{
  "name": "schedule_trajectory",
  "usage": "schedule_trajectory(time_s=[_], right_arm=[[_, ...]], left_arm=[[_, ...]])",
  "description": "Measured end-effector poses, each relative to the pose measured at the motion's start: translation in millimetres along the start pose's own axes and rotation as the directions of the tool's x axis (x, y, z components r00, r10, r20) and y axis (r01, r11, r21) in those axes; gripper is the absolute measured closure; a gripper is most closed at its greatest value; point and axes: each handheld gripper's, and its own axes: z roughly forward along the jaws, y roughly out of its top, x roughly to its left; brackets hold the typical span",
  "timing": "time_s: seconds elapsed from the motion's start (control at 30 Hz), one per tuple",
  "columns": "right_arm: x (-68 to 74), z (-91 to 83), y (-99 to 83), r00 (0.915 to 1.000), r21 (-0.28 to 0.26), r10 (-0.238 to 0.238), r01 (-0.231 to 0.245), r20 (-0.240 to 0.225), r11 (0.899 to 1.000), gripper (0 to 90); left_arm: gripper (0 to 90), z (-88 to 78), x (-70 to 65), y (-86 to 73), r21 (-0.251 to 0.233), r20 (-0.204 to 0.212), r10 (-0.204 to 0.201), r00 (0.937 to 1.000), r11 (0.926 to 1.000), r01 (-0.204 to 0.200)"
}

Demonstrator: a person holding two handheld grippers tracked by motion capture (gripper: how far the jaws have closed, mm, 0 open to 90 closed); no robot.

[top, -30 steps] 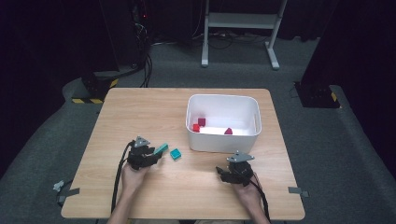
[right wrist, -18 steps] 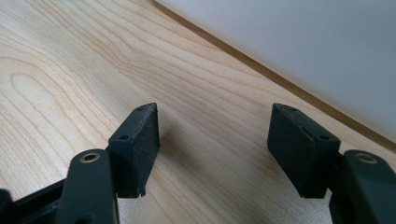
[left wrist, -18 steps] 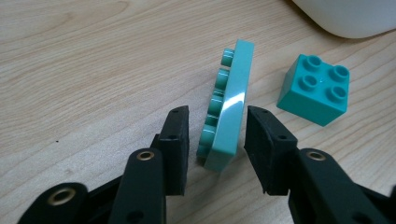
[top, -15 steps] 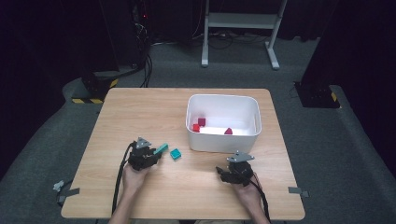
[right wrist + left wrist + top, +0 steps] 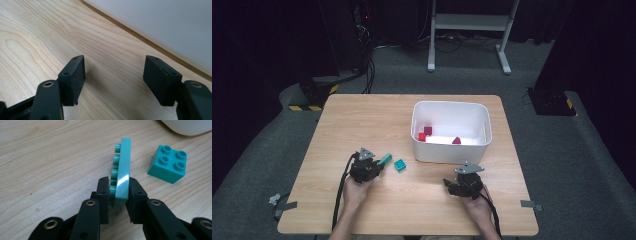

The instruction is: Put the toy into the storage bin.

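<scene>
Teal flat brick clenched on edge in left gripper jaws, right gripper jaws spread, empty.

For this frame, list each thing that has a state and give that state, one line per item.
left gripper: jaws have just been closing, now shut on the flat teal plate
flat teal plate: on edge, studs sideways, clamped at its near end
teal square brick: studs up, loose on the table
right gripper: open, nothing between the jaws
white bin: open-topped, three red pieces inside
</scene>
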Motion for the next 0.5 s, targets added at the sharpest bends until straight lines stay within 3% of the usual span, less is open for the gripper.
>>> schedule_trajectory(time_s=[0.5], right_arm=[[0.0, 0.0, 0.0, 1.0000, 0.000, 0.000, 0.000, 0.000, 1.000, 34.4]], left_arm=[[75.5, -8.4, 0.7, 4.1, -0.013, 0.035, -0.032, 0.9989, 0.9994, 0.032]])
